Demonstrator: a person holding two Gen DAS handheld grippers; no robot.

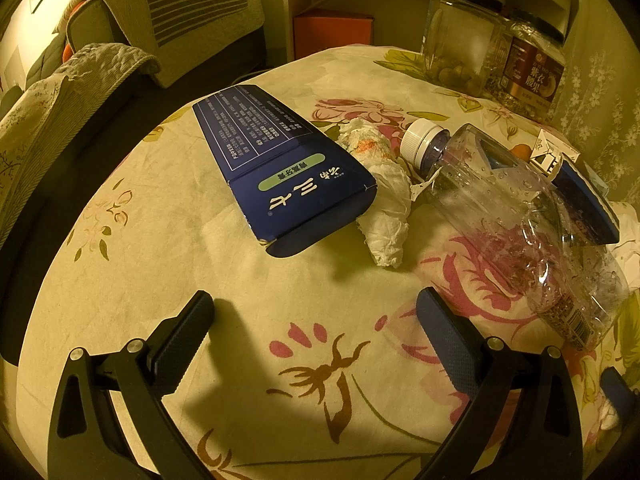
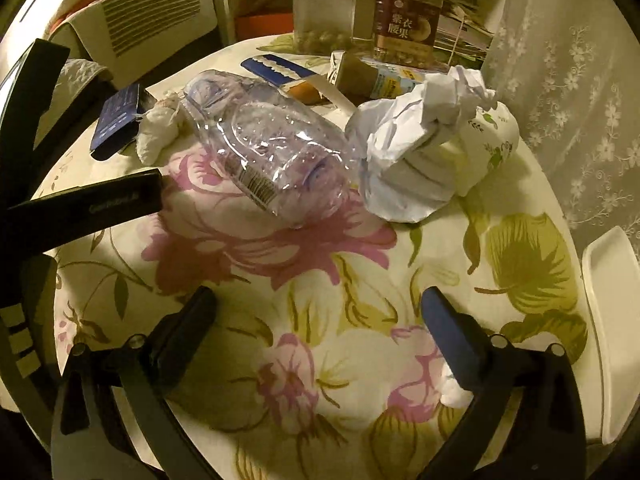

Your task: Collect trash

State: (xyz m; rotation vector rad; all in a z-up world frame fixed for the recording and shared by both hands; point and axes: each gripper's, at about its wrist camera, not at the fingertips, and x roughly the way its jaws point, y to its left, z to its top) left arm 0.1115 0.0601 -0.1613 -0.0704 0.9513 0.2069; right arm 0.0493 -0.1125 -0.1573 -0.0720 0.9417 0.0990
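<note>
While both tools hang above the floral tablecloth (image 1: pixel 240 280), the rubbish lies scattered across the round table. At its middle a clear, empty plastic bottle (image 1: pixel 508 208) lies on its side, white cap pointing toward the far shelves, barcode label near its base. Touching its neck side is a crumpled tissue (image 1: pixel 384 200), stained orange at one end, and that tissue rests against a flat dark blue carton (image 1: pixel 288 168) printed with white characters, lying just beside it on the sofa side. On the bottle's other side sits a big ball of crumpled white paper (image 2: pixel 404 152), pressed against a white cup (image 2: pixel 492 144) with a green leaf print tipped on its side. Behind these are another blue box (image 2: pixel 272 68) with a scalloped edge, a small opened carton (image 2: pixel 360 74) and something orange I cannot make out. Further back stand two clear jars (image 1: pixel 496 44), one with a brown label. The left gripper (image 1: pixel 316 308) hovers over bare cloth short of the blue carton, fingers spread wide and holding nothing. The right gripper (image 2: pixel 318 304) hovers short of the bottle, its fingers equally wide and empty. A scrap of white paper (image 2: pixel 454 394) lies by its right finger. A white tray edge (image 2: pixel 608 320) shows at the far right.
</note>
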